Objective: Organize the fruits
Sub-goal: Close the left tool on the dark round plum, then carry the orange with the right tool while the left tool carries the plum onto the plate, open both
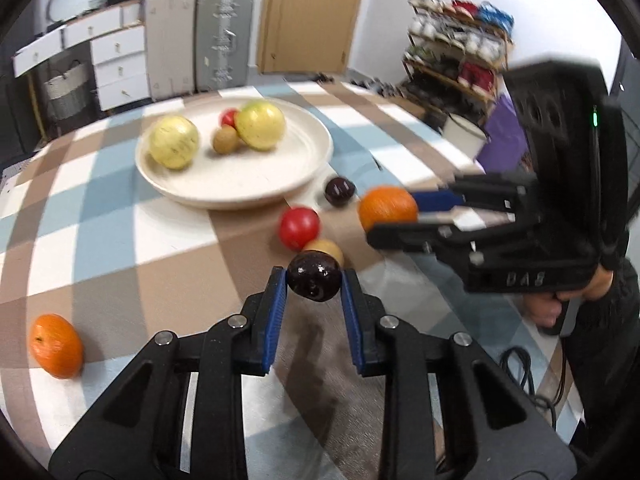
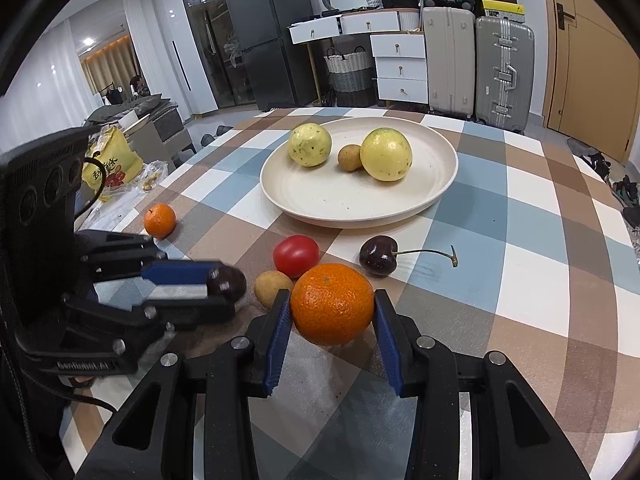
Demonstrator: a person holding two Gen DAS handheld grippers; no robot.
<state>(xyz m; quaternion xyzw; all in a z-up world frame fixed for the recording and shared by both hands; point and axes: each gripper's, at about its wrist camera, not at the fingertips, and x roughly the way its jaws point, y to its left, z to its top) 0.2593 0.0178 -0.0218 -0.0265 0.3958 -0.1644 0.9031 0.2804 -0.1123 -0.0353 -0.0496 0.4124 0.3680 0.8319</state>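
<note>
Loose orange (image 2: 159, 221): it lies alone on the checked worktop (image 2: 520, 280), far left, well apart from the other fruit.
My left hand-held gripper (image 1: 314, 282): its blue pads pinch a dark cherry (image 1: 314, 276), one pad on each side of it. In the right wrist view this gripper comes in from the left with the cherry at its tip.
Small tan fruit (image 2: 273, 288): on the worktop just beside the held cherry, between my two grippers.
Red fruit (image 2: 296, 255): just behind the tan one, near the front rim of the plate.
My right hand-held gripper (image 2: 332, 308): its fingers are pressed onto a large orange (image 2: 332, 303) from both sides; whether the orange is off the cloth I cannot tell.
Plate (image 2: 320, 200): cream, round, beyond the loose fruit. It holds two yellow-green fruits (image 2: 310, 145) and a small brown fruit (image 2: 350, 157) between them; the left wrist view also shows a small red fruit (image 1: 229, 117) behind them.
Second cherry (image 2: 378, 257): on the worktop right of the red fruit, in front of the plate, its stem (image 2: 428, 253) pointing right.
</note>
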